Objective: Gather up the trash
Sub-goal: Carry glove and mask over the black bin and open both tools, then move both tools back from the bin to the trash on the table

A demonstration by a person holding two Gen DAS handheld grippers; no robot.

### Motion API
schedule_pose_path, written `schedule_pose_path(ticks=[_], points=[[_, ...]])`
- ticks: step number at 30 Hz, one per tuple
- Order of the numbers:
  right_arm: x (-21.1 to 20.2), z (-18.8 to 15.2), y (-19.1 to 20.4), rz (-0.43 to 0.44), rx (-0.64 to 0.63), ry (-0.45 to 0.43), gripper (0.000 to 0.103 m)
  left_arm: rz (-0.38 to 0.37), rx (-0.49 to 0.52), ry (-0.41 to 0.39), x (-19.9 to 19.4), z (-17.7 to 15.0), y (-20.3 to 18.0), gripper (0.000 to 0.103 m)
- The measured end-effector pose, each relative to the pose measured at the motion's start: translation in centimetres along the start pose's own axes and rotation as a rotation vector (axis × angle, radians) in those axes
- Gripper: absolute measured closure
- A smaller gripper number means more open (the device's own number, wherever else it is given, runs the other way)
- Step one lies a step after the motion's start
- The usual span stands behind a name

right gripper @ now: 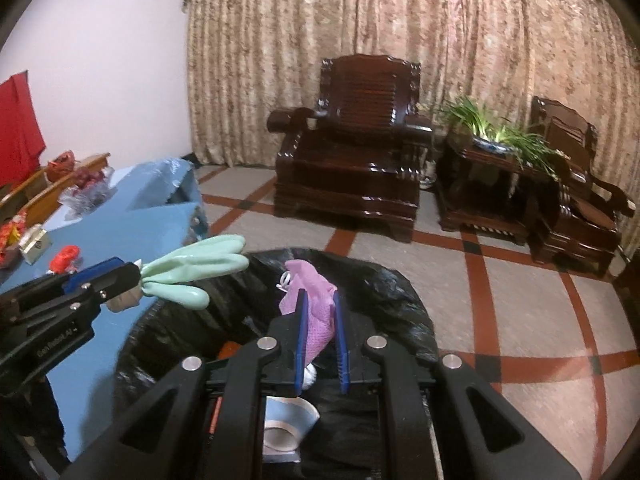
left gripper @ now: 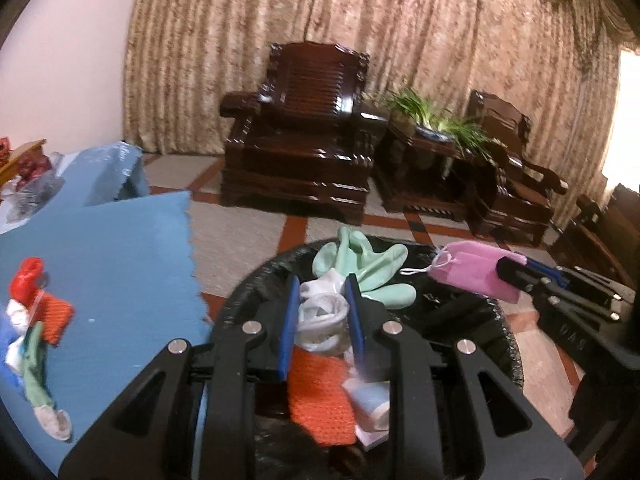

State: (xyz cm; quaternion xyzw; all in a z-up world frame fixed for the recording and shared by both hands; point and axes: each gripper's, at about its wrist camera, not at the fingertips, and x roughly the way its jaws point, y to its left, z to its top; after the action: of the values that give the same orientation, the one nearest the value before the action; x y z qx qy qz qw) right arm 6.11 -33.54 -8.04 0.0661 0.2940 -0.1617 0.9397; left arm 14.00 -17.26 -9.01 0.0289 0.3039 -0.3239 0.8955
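Note:
My left gripper (left gripper: 323, 280) is shut on a mint-green rubber glove (left gripper: 370, 270) with a white cuff and holds it over the black-lined trash bin (left gripper: 500, 320). The glove (right gripper: 192, 270) and left gripper (right gripper: 132, 276) also show in the right wrist view. My right gripper (right gripper: 320, 294) is shut on a pink face mask (right gripper: 310, 304) above the bin (right gripper: 384, 292). The mask (left gripper: 476, 270) also shows in the left wrist view. In the bin lie an orange net piece (left gripper: 320, 396), a paper cup (right gripper: 286, 424) and other scraps.
A blue-covered table (left gripper: 108, 256) stands left of the bin with red, orange, green and white scraps (left gripper: 36, 320) on it. Dark wooden armchairs (left gripper: 296, 136) and a plant stand (left gripper: 432, 148) stand on the tiled floor before the curtain.

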Motion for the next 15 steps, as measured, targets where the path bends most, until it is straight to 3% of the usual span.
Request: schedule_pose_path(ticks=[1, 2, 3, 5, 7, 9, 11, 15], points=[[0.5, -0.3, -0.3, -0.012, 0.003, 0.012, 0.080, -0.010, -0.001, 0.021, 0.8, 0.0, -0.3, 0.074], [0.7, -0.5, -0.6, -0.016, 0.006, 0.021, 0.077, -0.015, -0.004, 0.031, 1.1, 0.0, -0.4, 0.056], [0.9, -0.7, -0.7, -0.021, 0.005, 0.029, 0.068, -0.025, -0.009, 0.035, 1.3, 0.1, -0.4, 0.048], [1.1, -1.1, -0.9, -0.032, 0.006, 0.034, 0.051, -0.019, -0.011, 0.024, 1.0, 0.0, -0.2, 0.042], [0.9, -1.4, -0.8, -0.046, 0.002, 0.029, 0.021, -0.009, -0.006, 0.016, 0.8, -0.1, 0.1, 0.035], [0.4, -1.6, -0.5, -0.076, -0.007, 0.007, 0.009, 0.020, -0.005, -0.001, 0.0, -0.4, 0.9, 0.028], [0.1, -1.7, -0.1, -0.074, -0.018, -0.007, 0.006, 0.054, -0.004, -0.013, -0.8, -0.7, 1.7, 0.017], [-0.1, -1.6, 1.1, -0.041, -0.030, -0.015, 0.006, 0.132, -0.015, -0.031, -3.1, -1.6, 3.9, 0.013]])
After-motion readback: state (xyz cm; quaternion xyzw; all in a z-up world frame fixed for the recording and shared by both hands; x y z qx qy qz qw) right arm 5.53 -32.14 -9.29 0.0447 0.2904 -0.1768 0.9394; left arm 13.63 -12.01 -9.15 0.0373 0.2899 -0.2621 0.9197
